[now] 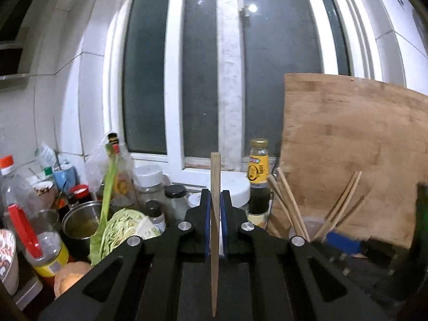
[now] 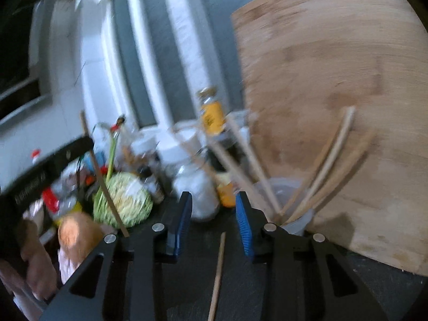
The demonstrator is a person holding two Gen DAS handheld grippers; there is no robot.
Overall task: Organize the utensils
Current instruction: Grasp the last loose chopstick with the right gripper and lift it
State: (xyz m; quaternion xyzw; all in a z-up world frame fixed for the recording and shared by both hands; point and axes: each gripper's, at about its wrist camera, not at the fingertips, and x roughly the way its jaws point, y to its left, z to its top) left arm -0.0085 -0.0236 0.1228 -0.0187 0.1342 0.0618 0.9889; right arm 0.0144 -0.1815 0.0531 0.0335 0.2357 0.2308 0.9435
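- Two tools appear. The left tool [image 1: 215, 200] has its pads pressed narrow onto one chopstick [image 1: 214, 214], which stands nearly upright through the grip, blunt end up. Judged from the task, it is carried this way so the thin end can drop straight into a holder.
- The right tool [image 2: 214, 214] is spread wide and holds nothing. A loose chopstick [image 2: 217, 275] lies on the dark surface [image 2: 388, 289] beneath and between its jaws, probably the next pick.
- The clear cup [image 1: 311, 226] serves as that holder. Several chopsticks [image 1: 290, 203] already lean out of it in a fan — the task looks partly done. It sits on the surface, against the foot of the wooden cutting board [image 1: 355, 155] that leans on the window.
- The left wrist view alone shows the gripped chopstick sharply, with the yellow-labelled sauce bottle [image 1: 259, 171], the jars and the cut cabbage [image 1: 125, 227] behind.
- The right wrist view — blurred — alone shows the loose chopstick, the cup [image 2: 291, 203] from close by, and, at its left edge, the left tool's body [image 2: 40, 176] with its chopstick [image 2: 104, 176] slanting across the cabbage [image 2: 125, 203].
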